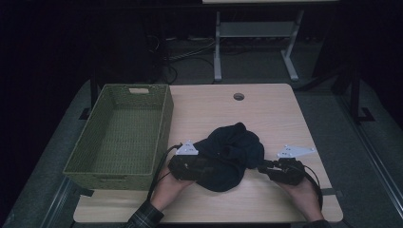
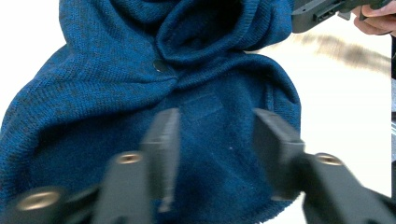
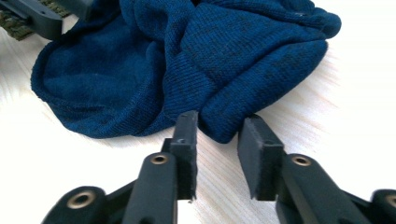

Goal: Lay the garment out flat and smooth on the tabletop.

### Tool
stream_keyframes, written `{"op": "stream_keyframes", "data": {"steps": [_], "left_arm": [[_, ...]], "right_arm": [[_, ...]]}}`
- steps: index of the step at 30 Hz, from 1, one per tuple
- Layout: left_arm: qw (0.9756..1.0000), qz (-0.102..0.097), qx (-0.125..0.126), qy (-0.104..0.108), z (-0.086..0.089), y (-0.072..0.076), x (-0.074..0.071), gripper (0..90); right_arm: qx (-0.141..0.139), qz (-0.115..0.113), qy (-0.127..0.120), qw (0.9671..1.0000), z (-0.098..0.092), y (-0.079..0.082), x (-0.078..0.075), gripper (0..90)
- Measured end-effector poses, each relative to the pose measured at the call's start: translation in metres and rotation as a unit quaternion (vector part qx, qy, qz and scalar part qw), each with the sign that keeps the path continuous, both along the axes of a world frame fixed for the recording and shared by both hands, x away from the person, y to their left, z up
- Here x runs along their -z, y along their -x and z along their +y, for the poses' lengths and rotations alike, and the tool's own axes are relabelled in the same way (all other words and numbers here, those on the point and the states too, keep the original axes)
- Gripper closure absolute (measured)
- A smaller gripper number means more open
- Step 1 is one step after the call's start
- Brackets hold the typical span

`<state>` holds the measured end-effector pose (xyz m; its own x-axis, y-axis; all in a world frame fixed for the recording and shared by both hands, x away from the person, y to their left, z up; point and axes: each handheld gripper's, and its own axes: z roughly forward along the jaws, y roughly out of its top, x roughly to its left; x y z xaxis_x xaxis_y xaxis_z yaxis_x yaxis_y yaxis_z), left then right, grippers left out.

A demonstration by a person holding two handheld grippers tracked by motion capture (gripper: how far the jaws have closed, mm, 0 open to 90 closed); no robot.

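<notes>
We see a crumpled dark blue knit garment (image 1: 228, 156) lying on the near half of a light wooden table (image 1: 266, 109), between the two hand-held grippers. It is bunched into a rounded heap, with folds rising at its far side. In the left gripper view, a small dark button (image 2: 160, 66) sits where two folds meet.

The left gripper (image 1: 190, 166) is at the garment's left edge, touching the fabric. In the left gripper view its two black jaws stand partly apart over the knit surface, with cloth filling the gap behind them. We cannot tell whether the pads press on the fabric.

The right gripper (image 1: 280, 170) lies at the garment's right edge. In the right gripper view its jaws are set at a narrow gap, and a rounded fold of the garment (image 3: 219, 60) reaches the jaw tips. The left jaw's tip touches the fold's edge. The fold is not clamped between the pads, and bare table shows in the gap.

A green woven basket (image 1: 102, 164) stands on the left part of the table, just beside the left gripper and well apart from the right one. A round cable hole (image 1: 238, 97) sits near the table's far edge, beyond the garment.
</notes>
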<state>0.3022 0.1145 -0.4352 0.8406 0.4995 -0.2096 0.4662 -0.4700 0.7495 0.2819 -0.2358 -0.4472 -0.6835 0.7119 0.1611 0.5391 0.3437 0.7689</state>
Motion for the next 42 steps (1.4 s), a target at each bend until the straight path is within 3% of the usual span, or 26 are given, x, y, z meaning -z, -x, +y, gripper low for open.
{"op": "stream_keyframes", "data": {"steps": [3, 8, 18, 27, 34, 42], "left_arm": [[0.9999, 0.001, 0.01, -0.01, 0.0, 0.002, -0.001, 88.0], [0.9986, 0.017, 0.028, -0.042, -0.007, 0.006, 0.006, 89.8], [0.9939, 0.041, 0.04, -0.094, -0.016, 0.006, 0.023, 89.9], [0.9938, 0.05, 0.042, -0.09, -0.017, 0.007, 0.024, 89.9], [0.9926, 0.057, 0.063, -0.086, -0.021, 0.012, 0.024, 89.9], [0.9916, 0.07, 0.082, -0.072, -0.025, 0.018, 0.026, 89.9]], "right_arm": [[0.0, -0.002, -0.001, 1.0, -0.001, 0.001, -0.001, 73.6], [-0.002, -0.008, -0.005, 1.0, -0.003, 0.001, -0.003, 84.8], [0.004, -0.015, 0.004, 0.9999, -0.002, -0.013, -0.013, 86.7], [0.025, -0.021, 0.013, 0.9994, -0.004, -0.028, -0.021, 87.1], [0.043, -0.025, 0.009, 0.9987, -0.008, -0.053, -0.027, 87.3], [0.059, -0.036, 0.02, 0.9974, -0.004, -0.075, -0.031, 87.3]]}}
